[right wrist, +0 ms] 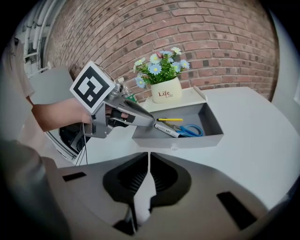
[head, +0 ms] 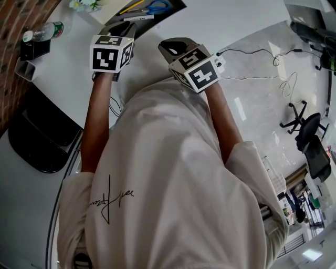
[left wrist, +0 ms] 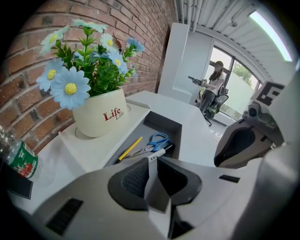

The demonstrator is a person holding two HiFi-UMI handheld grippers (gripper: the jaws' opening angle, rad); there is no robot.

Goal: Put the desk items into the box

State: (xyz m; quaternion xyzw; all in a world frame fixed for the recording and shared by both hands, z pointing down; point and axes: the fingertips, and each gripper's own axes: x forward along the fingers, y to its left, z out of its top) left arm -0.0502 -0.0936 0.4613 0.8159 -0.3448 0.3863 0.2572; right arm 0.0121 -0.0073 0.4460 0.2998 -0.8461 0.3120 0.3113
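Note:
An open grey box [right wrist: 212,123] lies on the white desk and holds a yellow pencil [right wrist: 169,120], blue-handled scissors [right wrist: 191,130] and a black-and-white marker [right wrist: 167,130]. The left gripper view shows the same pencil [left wrist: 130,148], scissors [left wrist: 157,140] and marker [left wrist: 160,153] just beyond my left gripper [left wrist: 157,165], which is shut and empty. In the right gripper view the left gripper [right wrist: 146,120] has its tip at the box's left end. My right gripper [right wrist: 149,161] hovers shut and empty over the desk in front of the box. In the head view both grippers [head: 125,27] [head: 176,45] are raised before the box [head: 177,5].
A white flower pot [left wrist: 101,115] with blue daisies stands on the box's lid by the brick wall. A water bottle [head: 46,30] and a black holder [head: 34,49] sit at the desk's left. A black chair [head: 42,137] stands on the left; a person [left wrist: 213,83] sits far off.

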